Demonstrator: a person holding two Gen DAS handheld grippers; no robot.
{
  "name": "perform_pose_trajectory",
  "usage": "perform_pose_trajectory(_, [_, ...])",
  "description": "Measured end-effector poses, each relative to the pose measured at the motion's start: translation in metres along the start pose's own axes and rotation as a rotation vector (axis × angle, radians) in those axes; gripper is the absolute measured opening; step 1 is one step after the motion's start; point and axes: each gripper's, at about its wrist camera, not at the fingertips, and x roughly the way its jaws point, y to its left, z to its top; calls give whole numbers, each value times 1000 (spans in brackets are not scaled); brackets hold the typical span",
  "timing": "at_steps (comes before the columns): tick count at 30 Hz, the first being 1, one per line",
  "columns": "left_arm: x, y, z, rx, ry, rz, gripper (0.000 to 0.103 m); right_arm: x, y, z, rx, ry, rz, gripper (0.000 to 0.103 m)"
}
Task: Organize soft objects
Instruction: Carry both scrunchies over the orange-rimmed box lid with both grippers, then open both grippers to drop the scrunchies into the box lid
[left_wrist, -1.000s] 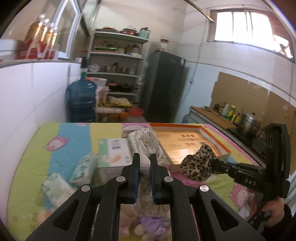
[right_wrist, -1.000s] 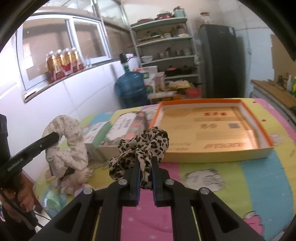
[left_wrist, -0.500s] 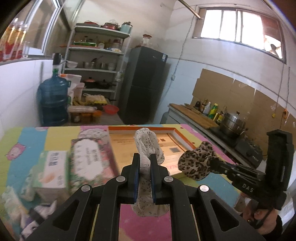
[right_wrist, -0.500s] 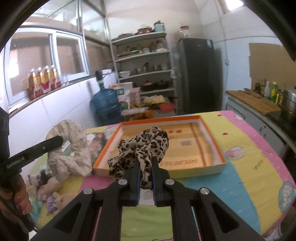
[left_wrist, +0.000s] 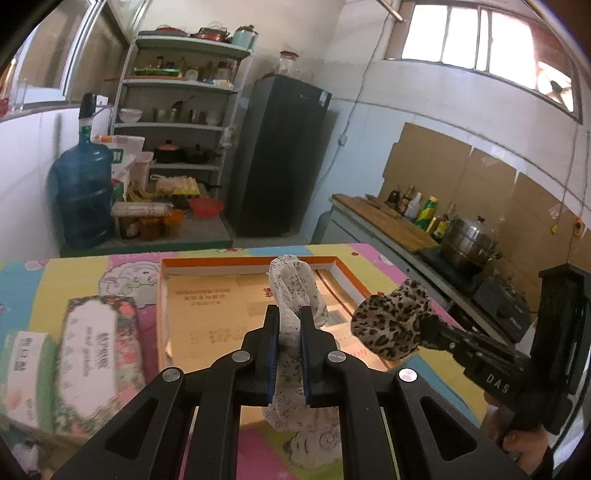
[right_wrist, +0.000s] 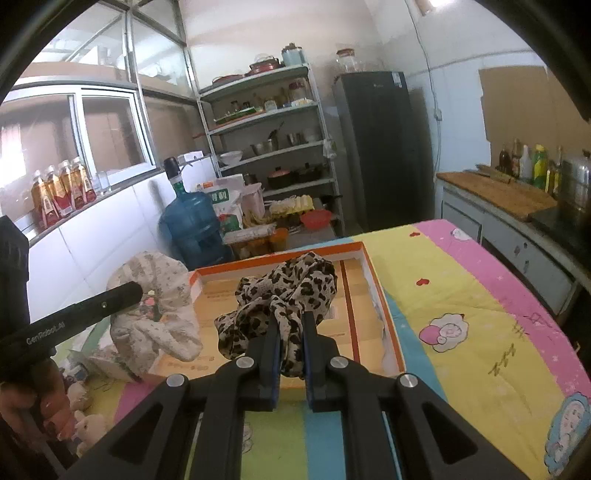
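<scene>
Leopard-print scrunchie (right_wrist: 284, 295), ruffled, pinched in right claw (right_wrist: 290, 332).

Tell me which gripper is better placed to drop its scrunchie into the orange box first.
Probably the left. Its floral scrunchie is shown directly over the orange box floor. The right gripper, shut on the leopard scrunchie, seems nearer the box's front edge, though it is close too.

Tray (left_wrist: 168, 325) on surface (right_wrist: 461, 295); boxes (left_wrist: 96, 354) left of tray; water jug (left_wrist: 83, 195) and shelf (left_wrist: 177, 125) behind tray.
</scene>
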Motion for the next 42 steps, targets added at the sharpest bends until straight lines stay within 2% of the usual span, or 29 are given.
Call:
perform_pose_trajectory(12, [65, 13, -5, -61, 90, 72, 10, 52, -16, -2, 21, 74, -16, 10])
perform_pose_trajectory(26, [100, 33, -18, -97, 178, 111, 12, 82, -24, -11, 28, 147, -7, 12])
perform_pose_trajectory(28, [102, 32, -18, -99, 190, 108, 16, 84, -24, -12, 26, 156, -6, 14])
perform_pose_trajectory(31, [104, 31, -19, -104, 203, 105, 31, 88, -23, -13, 24, 162, -11, 21])
perform_pose_trajectory(36, [99, 29, -19, -91, 174, 122, 66, 87, -26, -15, 28, 159, -23, 47])
perform_pose_trajectory(39, [91, 27, -16, -84, 137, 132, 73, 83, -26, -15, 25, 148, -30, 47])
perform_pose_trajectory(42, [82, 23, -12, -68, 119, 128, 74, 78, -25, -16, 23, 138, -38, 47])
